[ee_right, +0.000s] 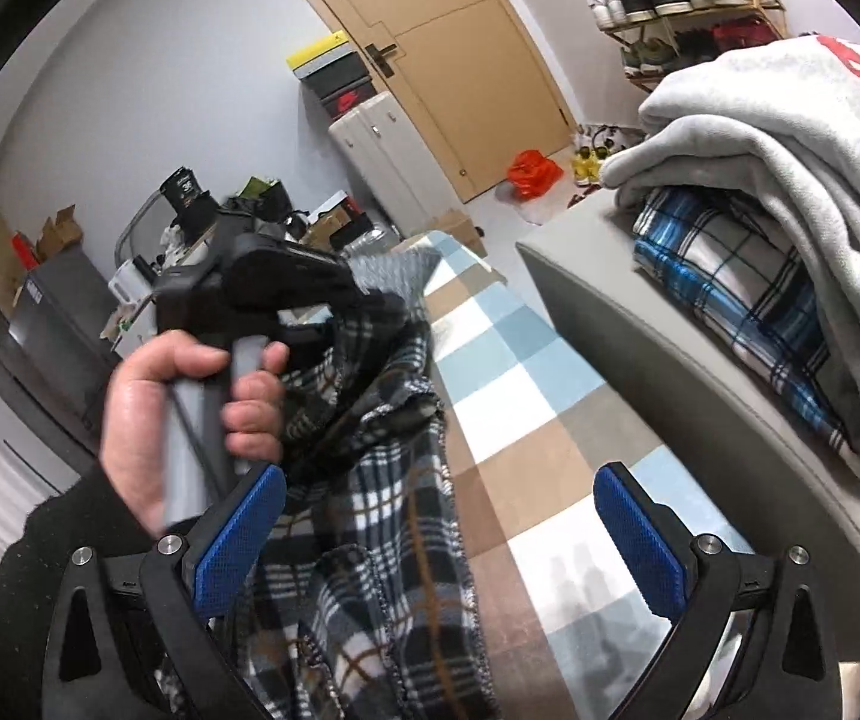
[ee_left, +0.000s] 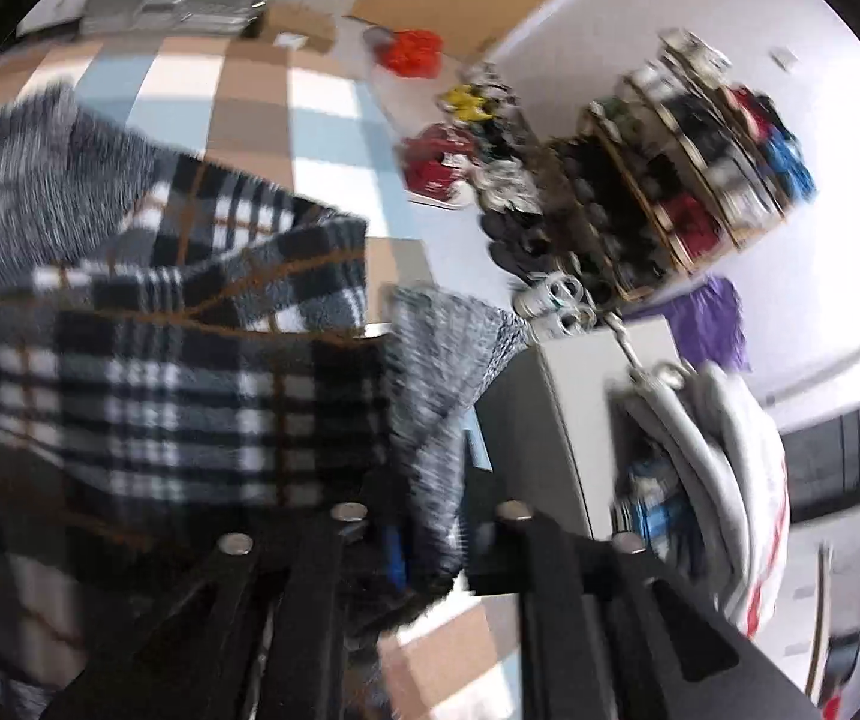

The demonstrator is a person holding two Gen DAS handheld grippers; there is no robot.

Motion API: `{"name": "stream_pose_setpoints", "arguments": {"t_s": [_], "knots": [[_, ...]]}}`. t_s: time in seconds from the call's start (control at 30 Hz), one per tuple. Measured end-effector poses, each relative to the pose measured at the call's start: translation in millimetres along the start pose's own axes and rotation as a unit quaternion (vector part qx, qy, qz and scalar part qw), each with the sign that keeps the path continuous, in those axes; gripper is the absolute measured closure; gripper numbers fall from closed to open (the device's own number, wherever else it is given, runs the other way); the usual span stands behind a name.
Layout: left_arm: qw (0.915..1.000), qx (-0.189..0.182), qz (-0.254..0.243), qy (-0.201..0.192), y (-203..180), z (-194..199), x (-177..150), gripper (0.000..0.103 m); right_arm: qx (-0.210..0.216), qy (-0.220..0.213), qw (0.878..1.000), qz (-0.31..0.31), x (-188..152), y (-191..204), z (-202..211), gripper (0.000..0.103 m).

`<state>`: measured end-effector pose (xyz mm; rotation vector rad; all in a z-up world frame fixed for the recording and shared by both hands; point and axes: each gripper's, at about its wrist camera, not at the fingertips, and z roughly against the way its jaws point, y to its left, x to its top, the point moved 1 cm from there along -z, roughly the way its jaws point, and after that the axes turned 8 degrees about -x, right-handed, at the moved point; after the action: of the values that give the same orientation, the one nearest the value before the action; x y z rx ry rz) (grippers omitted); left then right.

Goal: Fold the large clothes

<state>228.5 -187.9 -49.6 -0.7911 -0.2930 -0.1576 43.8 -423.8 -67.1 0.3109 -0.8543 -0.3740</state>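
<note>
— Checked blue, brown and white floor mat (ee_right: 526, 372) is my landmark. What lies around it?

— Biggest thing beside it is the grey padded seat (ee_right: 640, 324), along the mat's right edge. On it sits a folded stack: a light grey fleece top with red lettering (ee_right: 790, 138) over a blue and white plaid cloth (ee_right: 730, 264).

— And the garment you're working on?

— The black, white and grey plaid fleece garment with thin brown lines (ee_right: 370, 540) hangs over the mat's near left side. A marled grey knitted layer (ee_left: 448, 348) shows with it in the left wrist view.

— Your grippers?

— My right gripper (ee_right: 439, 546) stands wide open above the mat, blue ribbed pads (ee_right: 640, 546) well apart; the plaid fleece hangs between them against the left pad, not pinched. My left hand (ee_right: 190, 414) grips the grey handle of the left gripper (ee_left: 430, 546). Its fingers are only slightly apart, with grey knit between them. The picture is blurred, so I cannot tell whether they press on it.
</note>
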Motion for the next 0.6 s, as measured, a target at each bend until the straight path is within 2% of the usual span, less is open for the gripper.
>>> {"name": "stream_pose_setpoints", "arguments": {"t_s": [0.03, 0.07, 0.1, 0.13, 0.23, 0.3, 0.37, 0.43, 0.53, 0.6], "knots": [[0.9998, -0.009, -0.015, 0.007, -5.9, 10.8, 5.0, 0.063, 0.001, 0.001, 1.000, 0.003, -0.8, 1.8, -0.4, 0.000], [0.9988, -0.027, -0.038, 0.012, -11.4, 28.9, 2.1, 0.053, 0.003, 0.002, 1.000, 0.005, -1.7, 3.9, -2.1, 0.000], [0.9981, -0.033, -0.050, 0.012, -11.2, 35.0, 3.0, 0.037, 0.005, 0.003, 1.000, 0.006, -2.4, 5.3, -2.5, 0.000], [0.9974, -0.033, -0.063, 0.006, -11.3, 55.6, -0.5, 0.032, 0.006, 0.004, 1.000, 0.006, -2.9, 5.8, -1.9, 0.000], [0.9966, -0.013, -0.081, -0.011, 9.1, 101.9, -6.7, 0.031, 0.009, 0.009, 1.000, 0.001, -4.7, 6.5, -3.4, 0.000], [0.9950, 0.046, -0.083, -0.034, 36.0, 127.8, -11.4, 0.031, 0.011, 0.013, 1.000, -0.002, -5.9, 7.5, -4.9, 0.000], [0.9937, 0.086, -0.060, -0.040, 71.1, 139.1, -16.0, 0.031, 0.010, 0.013, 1.000, 0.004, -6.9, 10.8, -5.1, 0.000], [0.9924, 0.119, -0.007, -0.031, 113.9, 142.5, -22.7, 0.031, 0.008, 0.010, 1.000, 0.009, -8.0, 14.1, -5.3, 0.000], [0.9894, 0.125, 0.068, -0.027, 170.1, 150.0, -42.9, 0.031, 0.007, 0.008, 1.000, 0.020, -10.5, 19.2, -5.9, 0.000], [0.9899, 0.111, 0.085, -0.025, 187.3, 144.2, -56.2, 0.032, 0.005, 0.006, 1.000, 0.029, -12.4, 21.6, -6.2, 0.000]]}}
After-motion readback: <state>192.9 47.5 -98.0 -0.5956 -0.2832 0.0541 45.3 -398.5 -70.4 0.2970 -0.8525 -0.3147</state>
